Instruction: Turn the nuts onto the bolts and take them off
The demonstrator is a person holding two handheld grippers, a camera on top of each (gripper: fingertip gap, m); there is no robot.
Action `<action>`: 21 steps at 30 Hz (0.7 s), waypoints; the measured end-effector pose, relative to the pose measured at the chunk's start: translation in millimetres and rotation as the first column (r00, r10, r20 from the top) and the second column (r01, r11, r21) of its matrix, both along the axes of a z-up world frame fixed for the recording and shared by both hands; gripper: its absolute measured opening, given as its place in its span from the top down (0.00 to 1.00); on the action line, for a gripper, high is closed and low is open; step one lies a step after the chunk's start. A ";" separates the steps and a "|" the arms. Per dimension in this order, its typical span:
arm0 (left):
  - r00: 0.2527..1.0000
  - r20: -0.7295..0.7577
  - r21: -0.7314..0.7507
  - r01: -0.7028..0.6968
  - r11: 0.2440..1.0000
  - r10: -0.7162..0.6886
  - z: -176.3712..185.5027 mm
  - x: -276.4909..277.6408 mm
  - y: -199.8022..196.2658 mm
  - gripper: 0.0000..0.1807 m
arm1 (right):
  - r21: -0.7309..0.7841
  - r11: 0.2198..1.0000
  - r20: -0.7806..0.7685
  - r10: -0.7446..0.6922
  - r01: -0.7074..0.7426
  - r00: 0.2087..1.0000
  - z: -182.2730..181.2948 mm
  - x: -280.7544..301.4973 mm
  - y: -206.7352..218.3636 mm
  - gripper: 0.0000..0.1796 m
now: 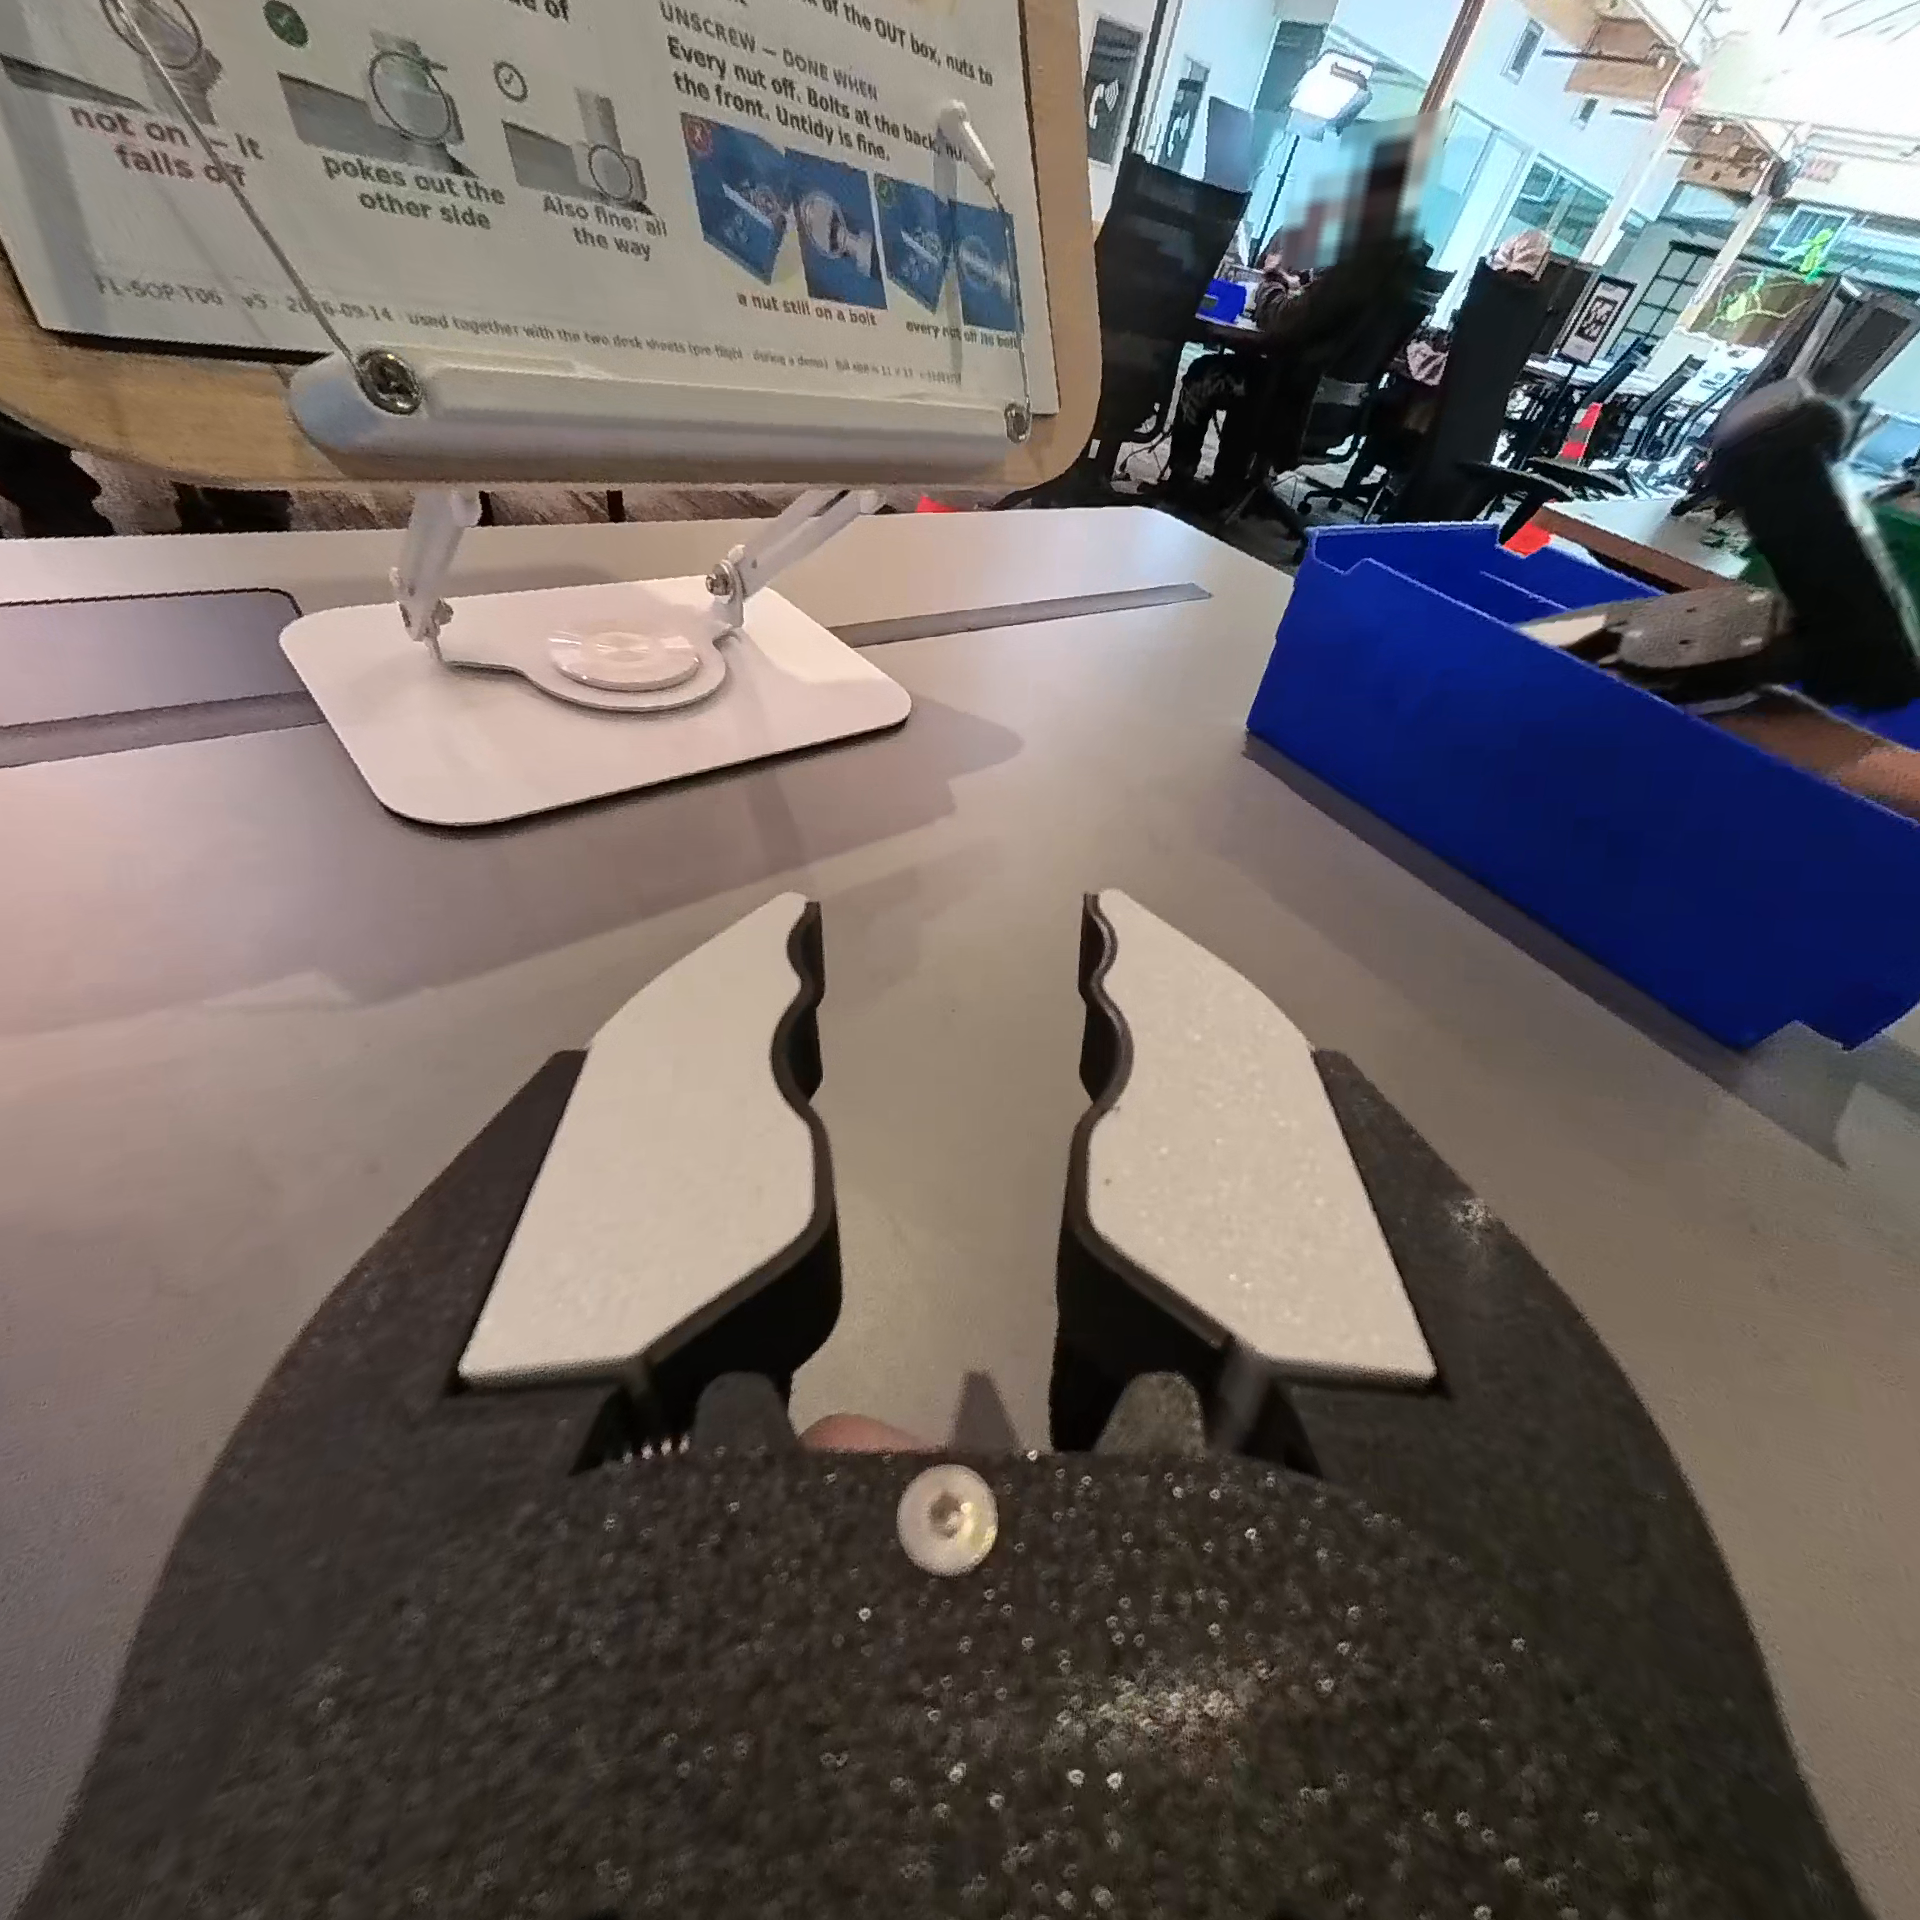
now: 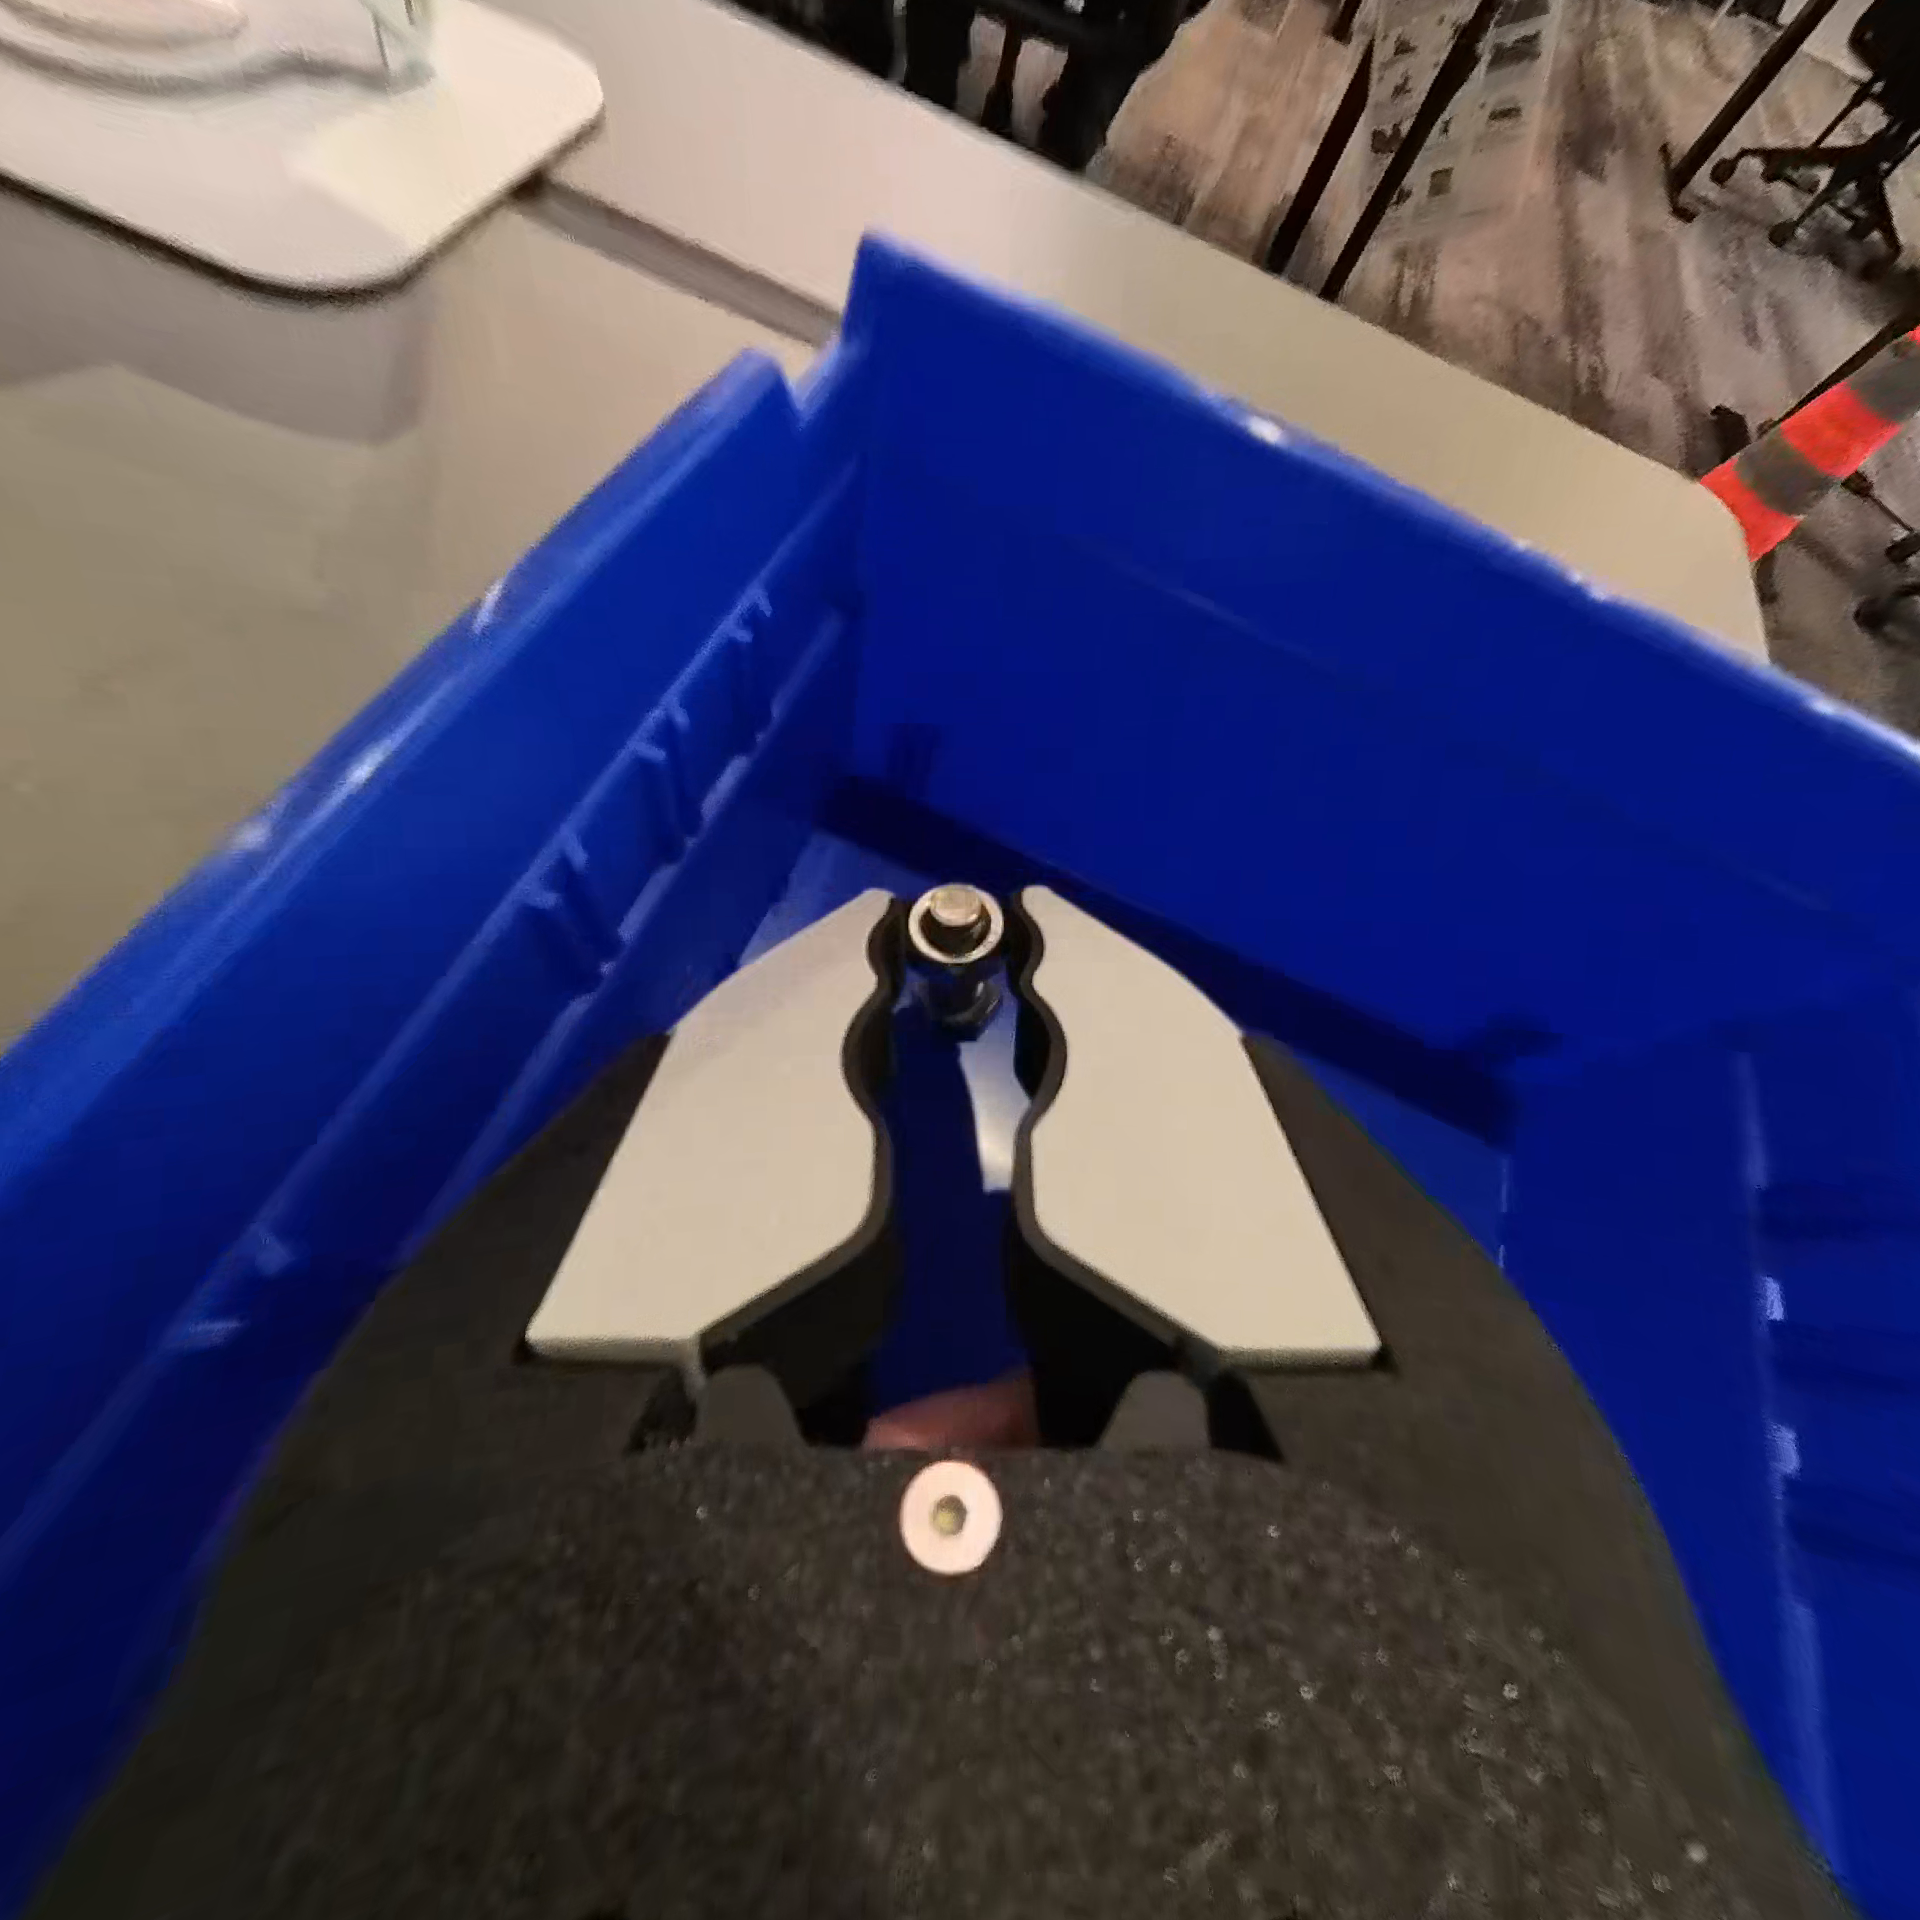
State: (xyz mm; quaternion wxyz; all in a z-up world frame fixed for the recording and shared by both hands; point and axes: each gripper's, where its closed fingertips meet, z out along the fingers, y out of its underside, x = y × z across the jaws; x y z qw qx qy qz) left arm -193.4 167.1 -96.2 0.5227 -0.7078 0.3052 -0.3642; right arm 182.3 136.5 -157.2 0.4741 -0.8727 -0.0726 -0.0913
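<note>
Right gripper (image 2: 954, 930) pinches a bolt (image 2: 951, 961) (nut on) — left gripper (image 1: 948, 935) gapes empty.

Bin (image 1: 1558, 831) right of stand (image 1: 592, 707); bolt (image 2: 954, 961) apparently inside bin.

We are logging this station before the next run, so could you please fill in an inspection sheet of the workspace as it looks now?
Surface: grey table, bare under the left gripper.
Job's things: blue bin on the table's right part; one bolt with a nut on it, in the bin's corner.
Clutter: white stand carrying an instruction sheet on a wooden board.
Grippers: left gripper open, empty, above the table; right gripper inside the bin, its tips closed on the bolt with a nut.
Cables: nothing seen.
Surroundings: office desks and chairs, a seated person, orange-and-grey barrier tape.
</note>
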 end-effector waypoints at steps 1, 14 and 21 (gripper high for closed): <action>1.000 0.000 -0.001 0.002 1.000 -0.002 -0.7 0.3 -0.1 0.74 | -0.037 0.999 0.019 -0.003 0.004 1.000 -5.8 0.9 0.1 0.90; 1.000 0.011 -0.053 0.028 0.998 -0.028 -6.0 2.4 -0.5 0.74 | -0.369 0.928 -0.097 -0.091 0.049 0.991 -32.1 -1.3 -48.5 0.88; 0.999 0.026 -0.065 0.023 0.998 -0.021 -3.7 0.1 1.3 0.74 | 0.158 0.985 -0.285 -0.022 0.070 0.958 114.6 -34.5 -50.9 0.71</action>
